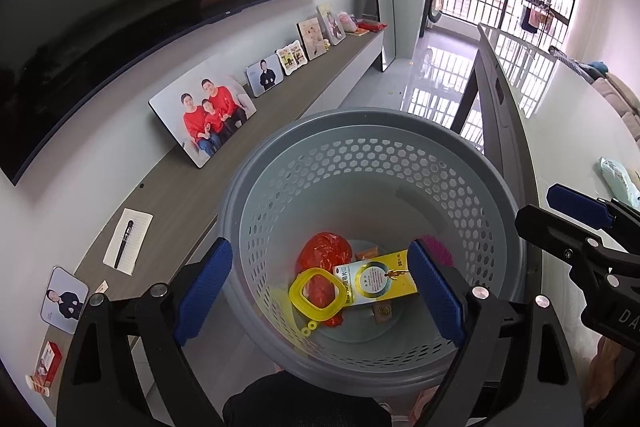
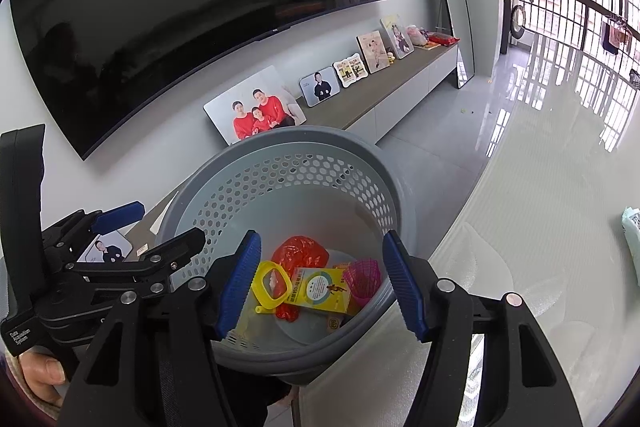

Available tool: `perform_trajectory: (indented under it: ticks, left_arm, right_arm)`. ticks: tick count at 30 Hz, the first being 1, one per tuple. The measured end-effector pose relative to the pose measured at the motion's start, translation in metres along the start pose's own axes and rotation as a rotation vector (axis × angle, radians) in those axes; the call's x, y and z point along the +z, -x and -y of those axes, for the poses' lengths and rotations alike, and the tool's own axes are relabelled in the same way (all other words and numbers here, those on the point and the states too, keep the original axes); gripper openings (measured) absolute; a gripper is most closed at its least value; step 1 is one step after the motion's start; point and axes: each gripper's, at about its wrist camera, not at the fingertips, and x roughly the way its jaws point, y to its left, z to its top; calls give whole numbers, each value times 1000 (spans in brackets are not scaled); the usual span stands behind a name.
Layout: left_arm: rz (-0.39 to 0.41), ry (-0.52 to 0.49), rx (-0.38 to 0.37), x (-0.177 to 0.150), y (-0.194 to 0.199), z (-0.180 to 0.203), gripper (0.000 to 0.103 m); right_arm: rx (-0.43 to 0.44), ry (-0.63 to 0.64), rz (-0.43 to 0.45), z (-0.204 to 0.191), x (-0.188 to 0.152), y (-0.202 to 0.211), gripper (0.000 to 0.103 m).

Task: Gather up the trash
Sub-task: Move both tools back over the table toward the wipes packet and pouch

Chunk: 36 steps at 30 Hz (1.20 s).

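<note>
- Trash: in bin (image 1: 376, 155), directly below/ahead of both tools. Judged mostly collected.
- Bin contents: red bag (image 1: 326, 255), yellow ring (image 1: 316, 293), yellow box (image 1: 374, 281), pink item (image 2: 362, 279), small brown pc underneath.
- Left gripper (image 1: 320, 291): spread, empty, over bin mouth.
- Right gripper (image 2: 320, 283): spread, empty, same.
- Left to do: pale packet (image 2: 632, 239) on table, far right of right tool, possibly trash; can't confirm.

Under my left claw (image 1: 320, 291) the yellow box (image 1: 374, 283) hides most of a small brown item (image 1: 383, 311), its print too small to read; pack (image 2: 633, 239) far right of my right claw (image 2: 320, 287) is edge-cropped.
</note>
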Motion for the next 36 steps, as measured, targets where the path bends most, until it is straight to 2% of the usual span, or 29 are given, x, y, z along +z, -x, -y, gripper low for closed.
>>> perform_trajectory:
  ticks: [9, 18, 29, 36]
  left_arm:
    - [1, -2, 10, -2, 10, 6, 88]
    - [27, -43, -20, -1, 28, 36, 89]
    - [55, -107, -113, 4, 44, 107, 92]
    - [39, -150, -180, 4, 44, 164, 92]
  right_arm:
    - [-2, -19, 28, 3, -1, 12, 61]
    - [-51, -78, 66, 25, -11, 42, 62]
    - [-212, -193, 105, 105, -47, 105, 63]
    - [-317, -276, 133, 165, -69, 142, 64]
